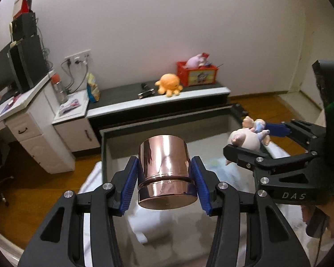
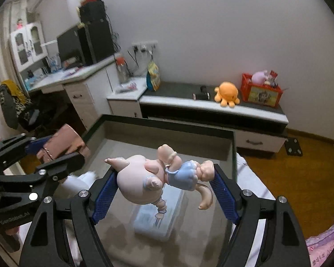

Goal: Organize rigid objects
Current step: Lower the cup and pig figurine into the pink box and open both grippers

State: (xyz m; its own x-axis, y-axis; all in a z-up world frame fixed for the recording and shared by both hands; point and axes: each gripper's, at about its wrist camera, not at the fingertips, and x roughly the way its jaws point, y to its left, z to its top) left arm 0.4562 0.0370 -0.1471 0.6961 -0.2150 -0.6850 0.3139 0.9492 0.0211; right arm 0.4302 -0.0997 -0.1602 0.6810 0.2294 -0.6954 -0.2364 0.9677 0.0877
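My left gripper [image 1: 164, 178] is shut on a shiny rose-gold metal cup [image 1: 165, 171], held base toward the camera between the blue pads. It also shows at the left of the right wrist view, where the left gripper [image 2: 55, 149] holds the blurred cup [image 2: 62, 143]. My right gripper [image 2: 164, 184] is shut on a pink pig figurine [image 2: 144, 178] in blue clothes, lying sideways between the pads. In the left wrist view the right gripper [image 1: 249, 135] carries that figurine [image 1: 249, 136] at the right. Both hang above a grey open box [image 2: 167, 125] with a dark rim [image 1: 162, 123].
A white-and-blue item [image 2: 158, 220] lies inside the box. Behind it runs a low cabinet [image 2: 211, 109] with an orange plush octopus [image 2: 227, 94] and a red toy crate [image 2: 261, 90]. A white desk [image 1: 22, 115] with a monitor stands left. Wooden floor [image 2: 300, 173] surrounds the box.
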